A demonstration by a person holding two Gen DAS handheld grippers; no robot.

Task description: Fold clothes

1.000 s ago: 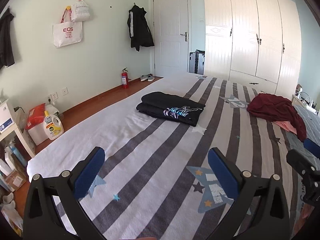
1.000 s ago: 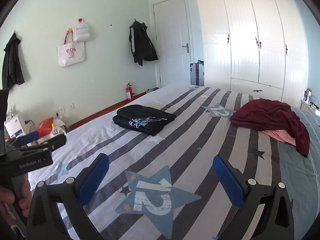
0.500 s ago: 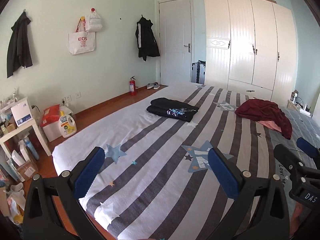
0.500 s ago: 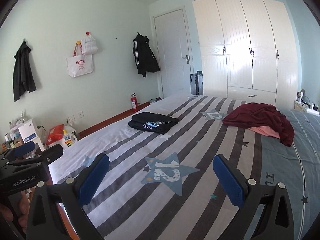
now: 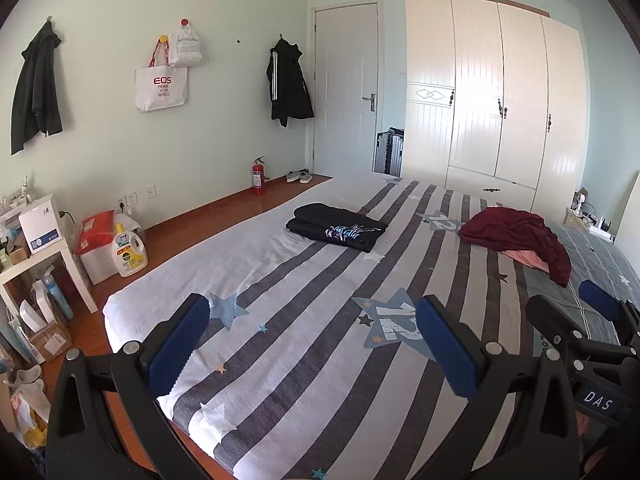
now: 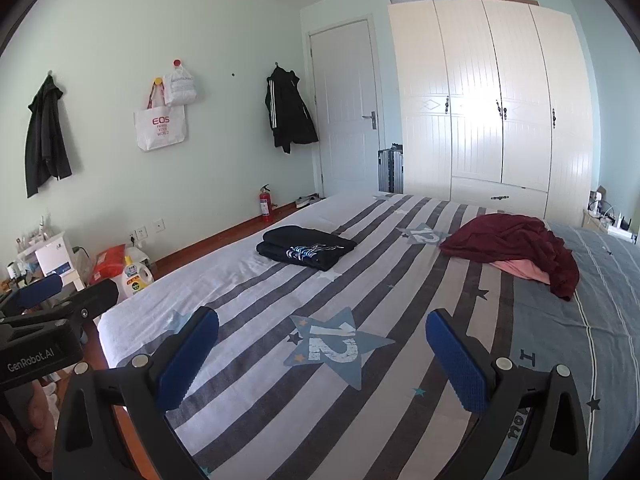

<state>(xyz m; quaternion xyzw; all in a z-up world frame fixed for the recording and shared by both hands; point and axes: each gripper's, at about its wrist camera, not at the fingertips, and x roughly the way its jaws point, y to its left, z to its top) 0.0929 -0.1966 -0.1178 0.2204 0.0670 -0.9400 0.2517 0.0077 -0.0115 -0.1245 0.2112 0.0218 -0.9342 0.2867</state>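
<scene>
A folded black garment (image 5: 336, 231) (image 6: 306, 252) with a light print lies on the far left part of the striped bed (image 5: 280, 344) (image 6: 400, 280). A crumpled maroon garment (image 5: 516, 236) (image 6: 512, 246) sits over a pink one (image 5: 522, 258) (image 6: 520, 268) at the far right. My left gripper (image 5: 312, 340) hangs open above the bed's near end, far from both piles, nothing between its fingers. My right gripper (image 6: 322, 352) is open too, held over the big star print (image 6: 338, 346). Each gripper shows at the edge of the other's view.
A white wardrobe (image 5: 492, 100) and a door (image 5: 346, 88) stand beyond the bed. Left of the bed, on the wood floor, are a detergent bottle (image 5: 129, 250), boxes, a small white table (image 5: 36, 256) and a fire extinguisher (image 5: 259, 178). Jackets and bags hang on the wall.
Both grippers have pulled back and up from the bed, so the folded black garment looks farther away and more of the room shows. Both stayed open.
</scene>
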